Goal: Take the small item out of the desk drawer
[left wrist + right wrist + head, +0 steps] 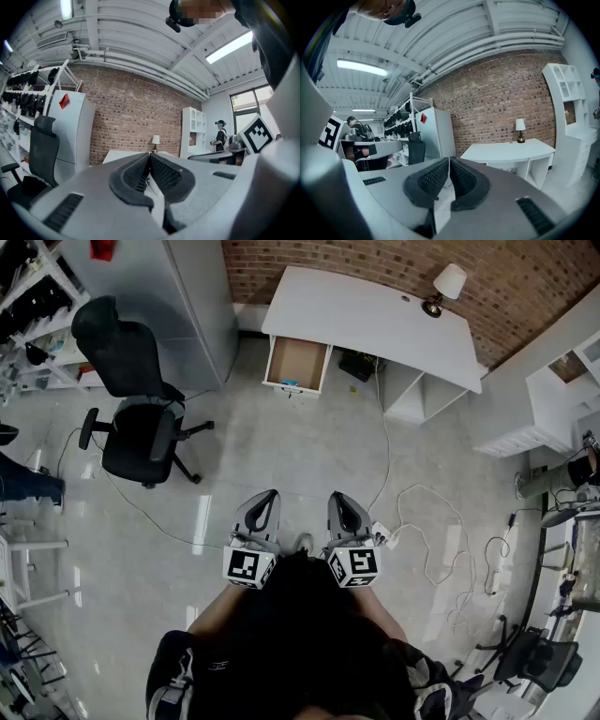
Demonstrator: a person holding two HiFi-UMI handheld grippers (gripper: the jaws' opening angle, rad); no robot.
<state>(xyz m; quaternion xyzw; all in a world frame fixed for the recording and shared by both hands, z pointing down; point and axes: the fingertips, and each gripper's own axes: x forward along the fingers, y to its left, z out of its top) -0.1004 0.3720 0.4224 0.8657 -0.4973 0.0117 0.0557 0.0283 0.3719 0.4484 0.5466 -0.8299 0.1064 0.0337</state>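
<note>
Small blue item sits at the front edge of the open drawer, well ahead of my left gripper and right gripper. Both are pressed together, holding nothing. Best to walk up first, spread one pair only near the drawer, then come in from above.

Two grippers are counted: the left gripper and the right gripper (a marker cube on one, a second cube on the other, so two cubes); one white desk is seen; one drawer is counted in it; one small blue item is made out inside; one lamp is counted; one black office chair is counted at the left.
</note>
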